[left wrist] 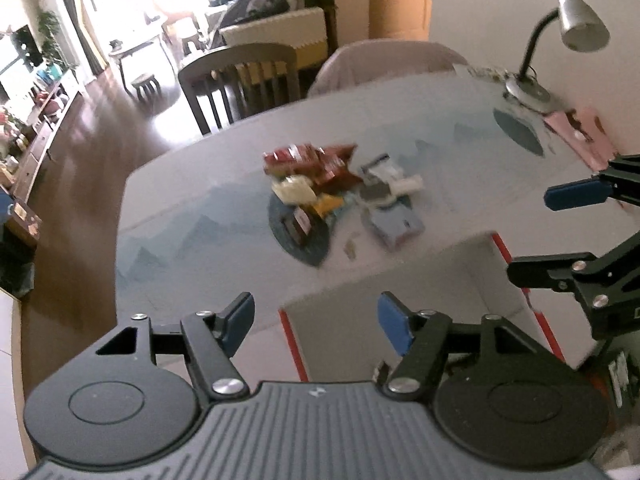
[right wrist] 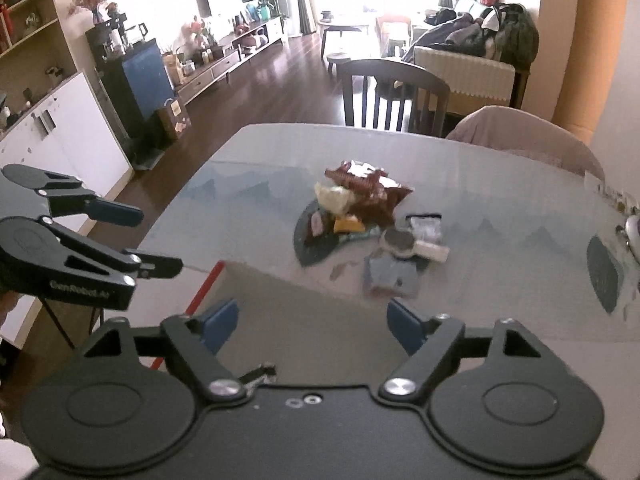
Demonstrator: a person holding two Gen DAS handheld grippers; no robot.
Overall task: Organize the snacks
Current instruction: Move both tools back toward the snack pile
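A loose pile of snacks (left wrist: 316,176) lies mid-table: red-brown packets (left wrist: 312,158), a cream pack (left wrist: 294,190), a yellow pack (left wrist: 328,204), a light blue pack (left wrist: 394,226) and a white tube (left wrist: 404,186). The pile also shows in the right wrist view (right wrist: 360,196). A white box with red edges (left wrist: 400,300) stands nearest me. My left gripper (left wrist: 316,320) is open and empty above the box's near side. My right gripper (right wrist: 312,322) is open and empty over the box (right wrist: 320,320). Each gripper shows in the other's view, the right one (left wrist: 560,232) and the left one (right wrist: 148,236).
A grey desk lamp (left wrist: 560,40) stands at the table's far right corner, by a pink paper (left wrist: 580,132). Two chairs (left wrist: 244,84) stand at the far side. A dark round mat (left wrist: 304,232) lies under part of the pile. The floor drops off to the left.
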